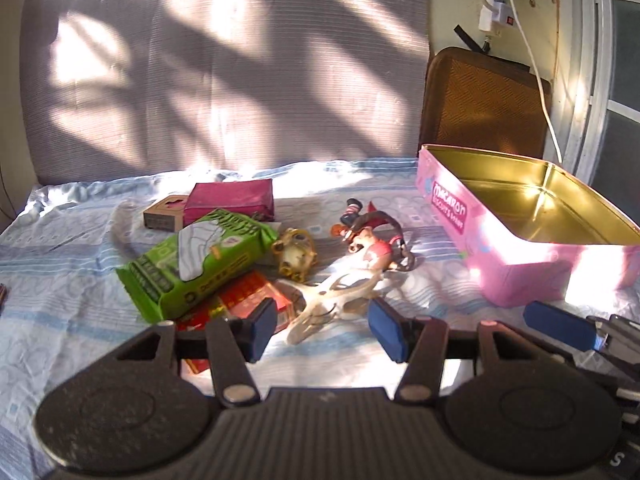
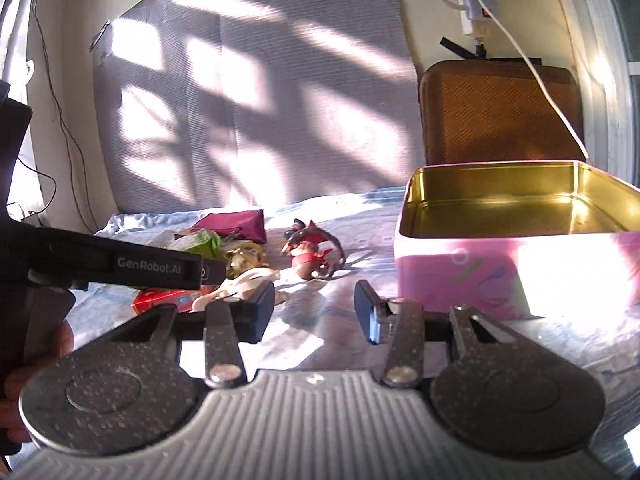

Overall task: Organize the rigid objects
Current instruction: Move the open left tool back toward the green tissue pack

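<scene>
Pink rectangular tin (image 1: 520, 248), lid off, shiny gold interior, sits on a wrinkled blue-patterned sheet (image 1: 60, 264). Left of the tin: glossy red-shirted figurine (image 1: 374, 246), pale bony plastic skull (image 1: 332, 304), green crinkly packet (image 1: 196, 264), maroon box (image 1: 232, 200). Left gripper (image 1: 322, 328) part-open, empty, above the skull. Right gripper (image 2: 316, 310) part-open, empty, beside the tin.

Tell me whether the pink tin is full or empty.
Empty. The pink tin stands open with no lid, and both wrist views show only its bare gold floor and walls; all the toys and packets still lie on the bedsheet.
</scene>
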Motion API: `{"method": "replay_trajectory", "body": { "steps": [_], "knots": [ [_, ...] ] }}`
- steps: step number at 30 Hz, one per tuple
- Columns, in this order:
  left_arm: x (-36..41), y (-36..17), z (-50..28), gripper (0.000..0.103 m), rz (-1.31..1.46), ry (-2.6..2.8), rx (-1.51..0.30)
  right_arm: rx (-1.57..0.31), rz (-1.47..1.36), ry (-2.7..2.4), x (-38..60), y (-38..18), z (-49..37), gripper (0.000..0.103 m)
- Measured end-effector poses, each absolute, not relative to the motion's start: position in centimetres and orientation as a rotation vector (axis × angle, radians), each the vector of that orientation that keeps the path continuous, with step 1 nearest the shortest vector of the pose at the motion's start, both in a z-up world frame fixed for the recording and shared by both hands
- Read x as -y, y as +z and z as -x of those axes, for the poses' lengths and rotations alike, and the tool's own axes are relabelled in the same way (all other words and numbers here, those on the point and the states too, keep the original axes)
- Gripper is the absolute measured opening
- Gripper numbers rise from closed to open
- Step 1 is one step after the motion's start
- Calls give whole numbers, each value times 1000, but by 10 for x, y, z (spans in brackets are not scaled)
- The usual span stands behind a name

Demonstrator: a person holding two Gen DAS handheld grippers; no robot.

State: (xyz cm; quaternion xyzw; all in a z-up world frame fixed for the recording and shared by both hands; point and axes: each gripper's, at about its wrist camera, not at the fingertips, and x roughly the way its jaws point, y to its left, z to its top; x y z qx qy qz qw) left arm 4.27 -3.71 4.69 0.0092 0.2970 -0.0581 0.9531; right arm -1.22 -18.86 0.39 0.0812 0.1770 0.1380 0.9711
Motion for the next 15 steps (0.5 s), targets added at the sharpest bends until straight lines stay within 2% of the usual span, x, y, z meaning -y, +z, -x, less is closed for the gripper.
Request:
{"method": "replay_trajectory", "body": {
  "steps": [15],
  "knots": [
    [0,23,-35,51,-18,-28,-624,-413,-139,328,157,-7,15,47]
  ]
}}
